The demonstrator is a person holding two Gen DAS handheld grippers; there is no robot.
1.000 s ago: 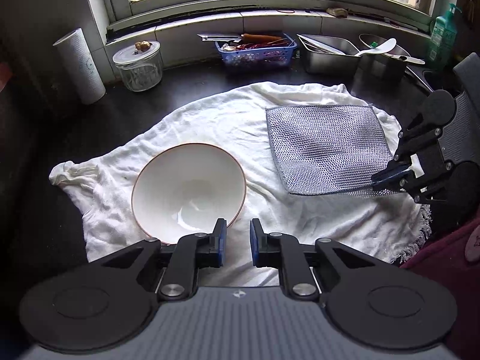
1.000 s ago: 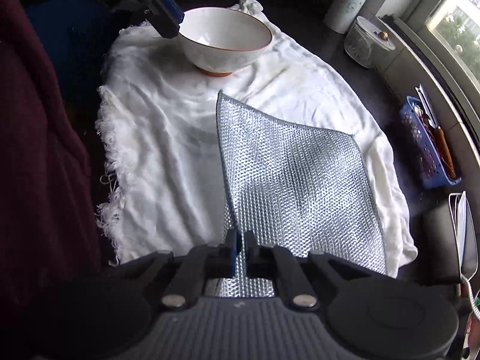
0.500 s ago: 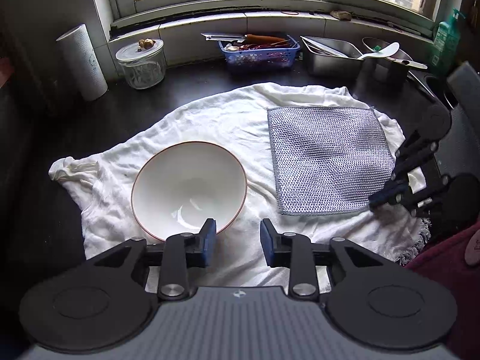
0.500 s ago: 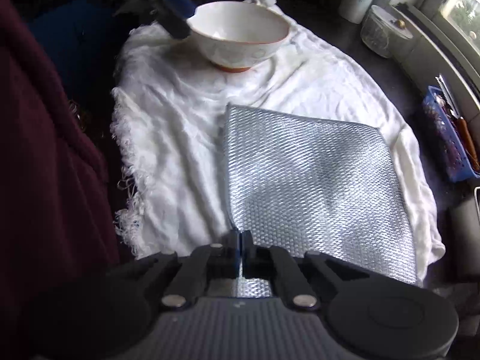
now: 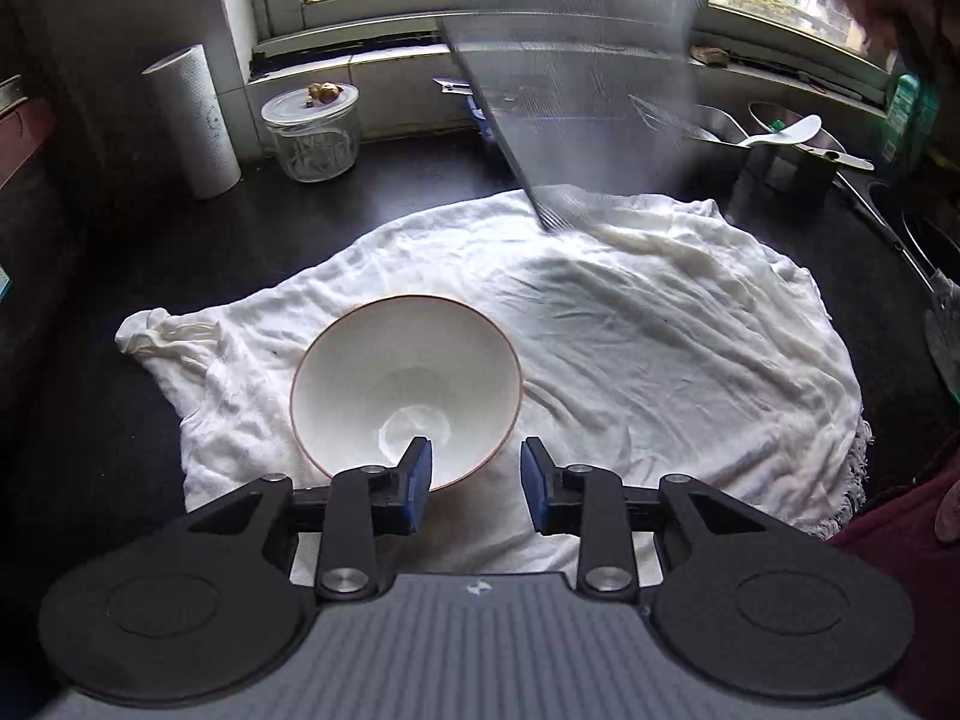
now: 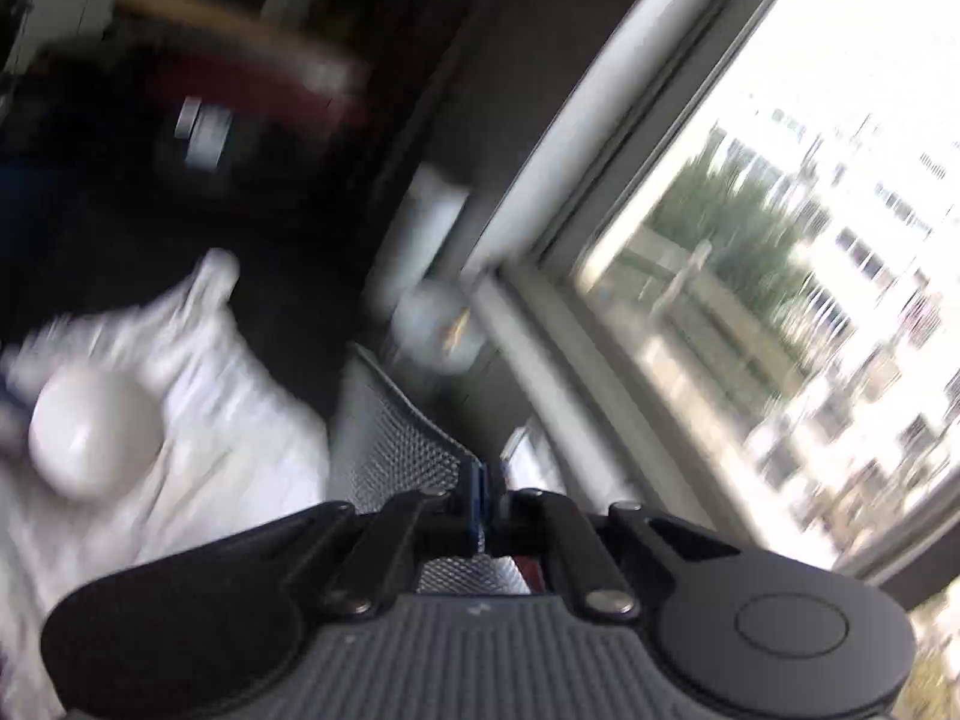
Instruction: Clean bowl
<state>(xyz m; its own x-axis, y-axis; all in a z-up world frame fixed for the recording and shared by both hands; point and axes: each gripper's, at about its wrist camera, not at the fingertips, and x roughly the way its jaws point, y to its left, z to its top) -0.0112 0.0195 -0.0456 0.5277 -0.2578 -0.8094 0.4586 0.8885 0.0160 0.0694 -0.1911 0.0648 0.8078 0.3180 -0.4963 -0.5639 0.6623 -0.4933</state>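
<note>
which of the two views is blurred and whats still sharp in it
Right wrist view: heavy motion smear over the bowl and window, while the right gripper, shut on the mesh cloth, stays crisp. Left wrist view: sharp, except the streaked hanging cloth.

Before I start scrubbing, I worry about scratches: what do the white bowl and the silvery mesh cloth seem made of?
White bowl with thin orange rim: likely glazed ceramic, since it looks smooth and glossy. Silvery mesh cloth: apparently woven metallic-thread mesh, flexible, hanging from the right gripper; possibly abrasive.
</note>
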